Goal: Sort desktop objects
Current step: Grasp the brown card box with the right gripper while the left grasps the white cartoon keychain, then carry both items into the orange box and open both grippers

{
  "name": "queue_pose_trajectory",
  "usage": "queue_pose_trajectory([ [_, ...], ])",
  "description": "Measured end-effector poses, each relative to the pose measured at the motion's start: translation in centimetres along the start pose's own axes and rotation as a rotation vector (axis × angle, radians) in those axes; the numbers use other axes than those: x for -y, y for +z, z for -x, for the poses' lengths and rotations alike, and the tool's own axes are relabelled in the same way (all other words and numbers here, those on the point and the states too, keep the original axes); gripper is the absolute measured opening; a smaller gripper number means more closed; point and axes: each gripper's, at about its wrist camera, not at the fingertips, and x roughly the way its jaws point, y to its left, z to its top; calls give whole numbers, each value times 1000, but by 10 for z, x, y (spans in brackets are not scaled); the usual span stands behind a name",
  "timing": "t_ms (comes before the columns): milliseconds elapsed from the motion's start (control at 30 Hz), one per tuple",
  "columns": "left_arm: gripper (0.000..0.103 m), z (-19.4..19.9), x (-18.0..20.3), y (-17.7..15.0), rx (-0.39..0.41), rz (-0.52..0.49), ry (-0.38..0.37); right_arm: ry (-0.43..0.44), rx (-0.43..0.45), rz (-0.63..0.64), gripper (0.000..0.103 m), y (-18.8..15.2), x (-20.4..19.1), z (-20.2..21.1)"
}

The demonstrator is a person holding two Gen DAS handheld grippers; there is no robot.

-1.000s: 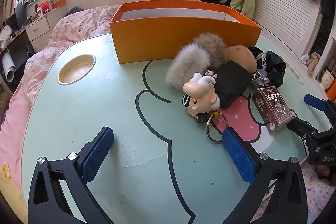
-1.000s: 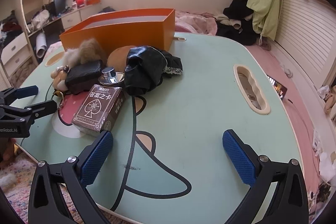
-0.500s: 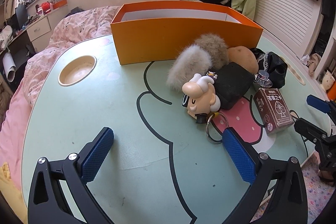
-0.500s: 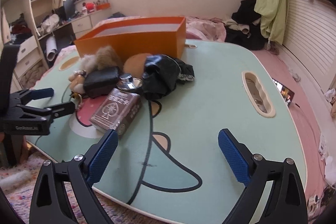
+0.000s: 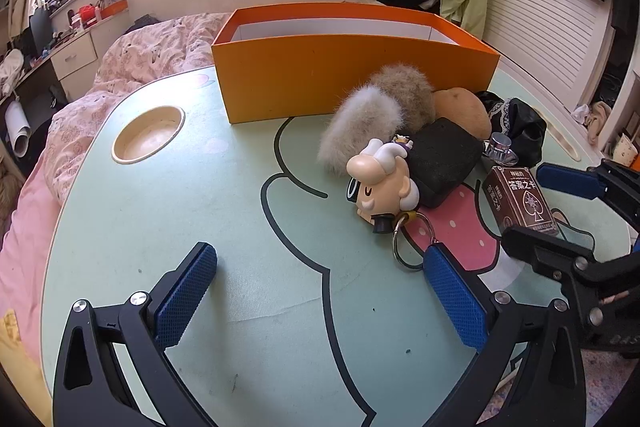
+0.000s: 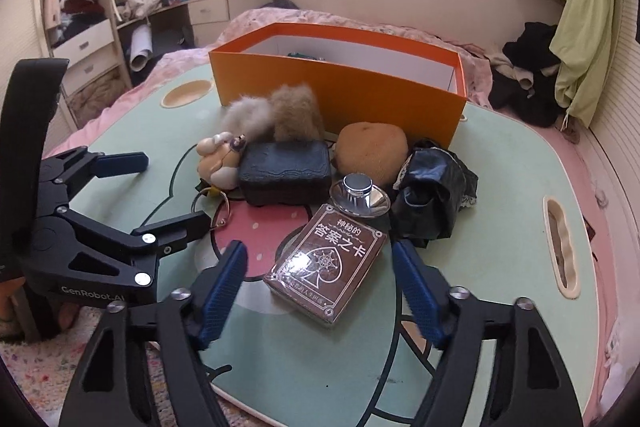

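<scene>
On the table (image 6: 500, 163) stand 1 orange box (image 6: 348, 95), 2 fluffy pompoms, 1 whitish (image 6: 244, 117) and 1 tan (image 6: 296, 111), 1 cartoon figure keychain (image 6: 218, 157) at centre left, 1 dark case (image 6: 286, 171), 1 brown round cushion (image 6: 372, 147), 1 silver knob (image 6: 359, 199), 1 black lace-trimmed cloth (image 6: 434, 195) at centre right, and 1 brown card deck (image 6: 326, 267) at lower centre. The table has 1 round cup recess (image 5: 148, 133) and 1 long slot (image 6: 562, 247).

Glossy wrapped card box (image 6: 328, 271) — fluffy pompoms (image 6: 276, 111) — shiny metal knob (image 6: 359, 195).

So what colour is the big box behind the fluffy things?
The box is bright orange outside and white inside, seen best in the right wrist view.
</scene>
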Motion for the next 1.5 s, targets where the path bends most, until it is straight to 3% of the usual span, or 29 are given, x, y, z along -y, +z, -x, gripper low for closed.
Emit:
queue_pose_trajectory([
  [33, 103, 2, 0, -1, 9, 3, -10, 1, -1, -10, 41, -2, 3, 0],
  [67, 103, 4, -1, -2, 23, 7, -22, 4, 1, -23, 40, -3, 6, 0],
  [233, 103, 23, -1, 1, 113, -2, -43, 10, 37, -99, 40, -13, 23, 9],
  [367, 103, 22, 4, 8, 101, -27, -70, 11, 50, -135, 40, -20, 31, 14],
  [467, 102, 17, -2, 19, 83, 22, -136, 16, 53, -155, 40, -21, 34, 15],
  [700, 52, -8, -4, 39, 5, 83, -178, 18, 50, -157, 40, -22, 34, 15],
  [833, 36, -13, -2, 36, -7, 83, -199, 25, 45, -164, 40, -22, 35, 14],
  [1000, 35, -3, 7, 26, 1, 2, -150, 29, 43, -168, 40, -21, 36, 14],
  [1167, 35, 20, 3, 20, 59, 2, -156, 24, 47, -167, 40, -21, 36, 14],
  [1500, 35, 60, -10, 59, 172, 7, -163, 11, 153, -130, 40, -7, 30, 45],
])
